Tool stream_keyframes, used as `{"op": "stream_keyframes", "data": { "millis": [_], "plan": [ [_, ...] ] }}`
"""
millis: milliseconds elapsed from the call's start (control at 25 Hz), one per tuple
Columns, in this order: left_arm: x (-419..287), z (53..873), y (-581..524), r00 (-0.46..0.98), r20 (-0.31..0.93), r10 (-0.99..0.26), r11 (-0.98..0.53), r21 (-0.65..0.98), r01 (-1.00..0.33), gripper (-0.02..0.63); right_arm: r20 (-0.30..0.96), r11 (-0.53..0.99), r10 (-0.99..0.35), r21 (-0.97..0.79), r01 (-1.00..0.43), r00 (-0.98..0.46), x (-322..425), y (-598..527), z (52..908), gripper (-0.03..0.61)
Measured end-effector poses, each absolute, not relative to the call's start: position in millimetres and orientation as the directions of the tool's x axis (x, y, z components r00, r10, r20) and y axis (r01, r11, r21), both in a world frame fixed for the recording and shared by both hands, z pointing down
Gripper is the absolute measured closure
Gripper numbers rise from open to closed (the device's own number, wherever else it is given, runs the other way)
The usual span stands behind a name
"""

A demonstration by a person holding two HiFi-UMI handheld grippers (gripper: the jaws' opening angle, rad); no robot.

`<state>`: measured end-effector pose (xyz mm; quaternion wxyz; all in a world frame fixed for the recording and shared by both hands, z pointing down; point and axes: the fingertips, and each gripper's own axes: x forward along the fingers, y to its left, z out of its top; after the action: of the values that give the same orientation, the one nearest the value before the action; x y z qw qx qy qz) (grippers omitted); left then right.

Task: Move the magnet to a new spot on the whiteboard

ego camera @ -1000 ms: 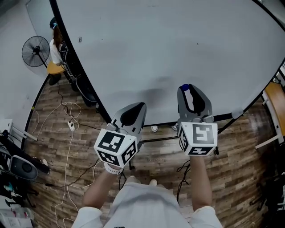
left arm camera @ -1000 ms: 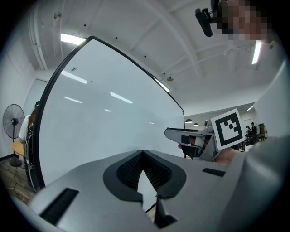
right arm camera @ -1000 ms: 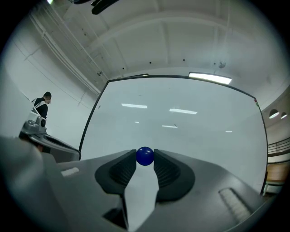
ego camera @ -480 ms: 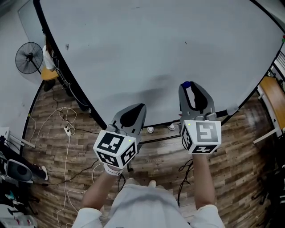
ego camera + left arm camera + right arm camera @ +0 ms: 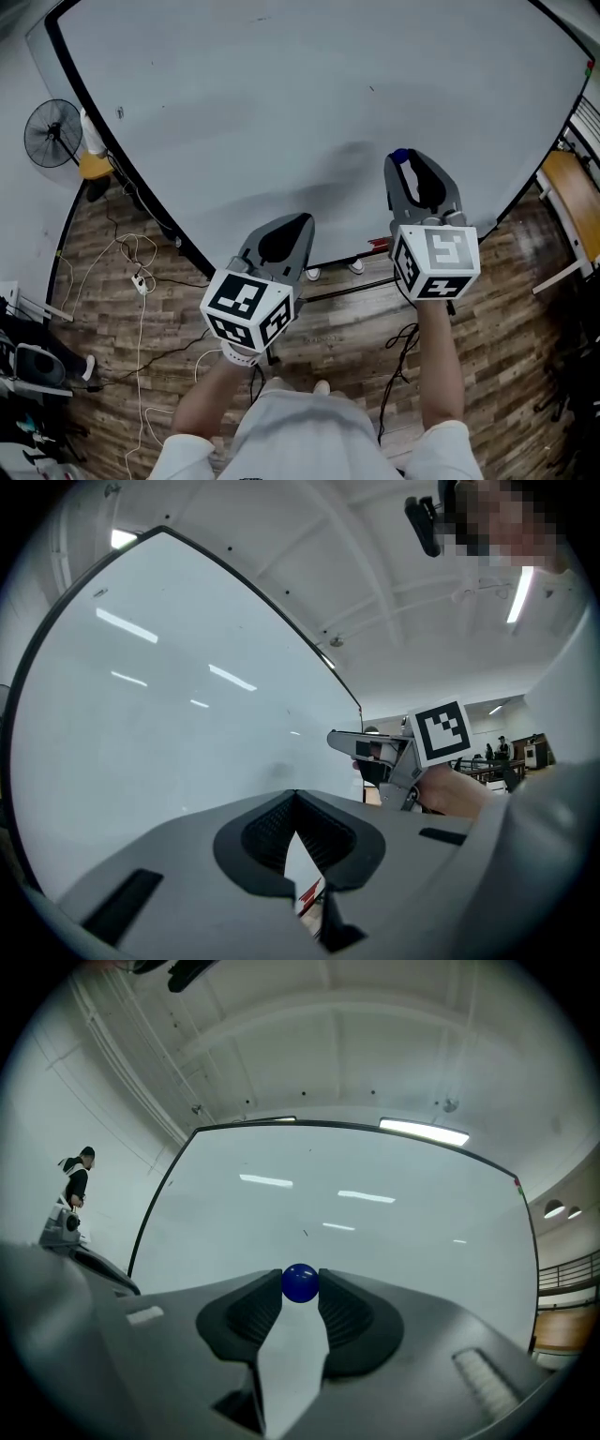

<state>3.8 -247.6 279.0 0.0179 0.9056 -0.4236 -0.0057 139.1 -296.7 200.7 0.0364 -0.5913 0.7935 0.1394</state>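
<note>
A small blue ball magnet (image 5: 300, 1283) sits between the tips of my right gripper (image 5: 300, 1288), which is shut on it. In the head view the magnet (image 5: 401, 156) shows at the tip of the right gripper (image 5: 412, 161), held close against the lower part of the large whiteboard (image 5: 281, 94); whether it touches the board I cannot tell. My left gripper (image 5: 294, 221) is lower and to the left, shut with nothing in it, its tips meeting (image 5: 295, 796). The left gripper view also shows the right gripper (image 5: 345, 742) from the side.
A standing fan (image 5: 52, 131) and loose cables (image 5: 141, 281) are on the wooden floor at the left. A wooden desk (image 5: 565, 192) stands at the right past the board's edge. A person (image 5: 75, 1180) stands far off at the left.
The right gripper with the magnet has moved slightly up and to the right along the board. The head view has shifted, and the left gripper has hardly moved.
</note>
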Motion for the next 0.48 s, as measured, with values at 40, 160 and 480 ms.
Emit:
{"op": "stream_keyframes", "data": {
  "millis": [40,160,480],
  "plan": [
    [6.2,278.1,-249.0,0.643,0.004,-0.765,-0.643,0.035,-0.765,0.607,-0.221,0.262,-0.929,0.171,-0.950,-0.296,142.5,-300.5,200.7,0.448],
    [13.0,275.1,-254.4,0.650,0.002,-0.760,-0.649,0.031,-0.760,0.607,-0.221,0.258,-0.932,0.152,-0.954,-0.287,151.0,-312.1,196.3,0.448],
    [25.8,271.0,-273.0,0.657,0.002,-0.753,-0.657,0.032,-0.753,0.607,-0.224,0.237,-0.936,0.163,-0.958,-0.270,162.7,-343.7,185.9,0.447]
  ]
}}
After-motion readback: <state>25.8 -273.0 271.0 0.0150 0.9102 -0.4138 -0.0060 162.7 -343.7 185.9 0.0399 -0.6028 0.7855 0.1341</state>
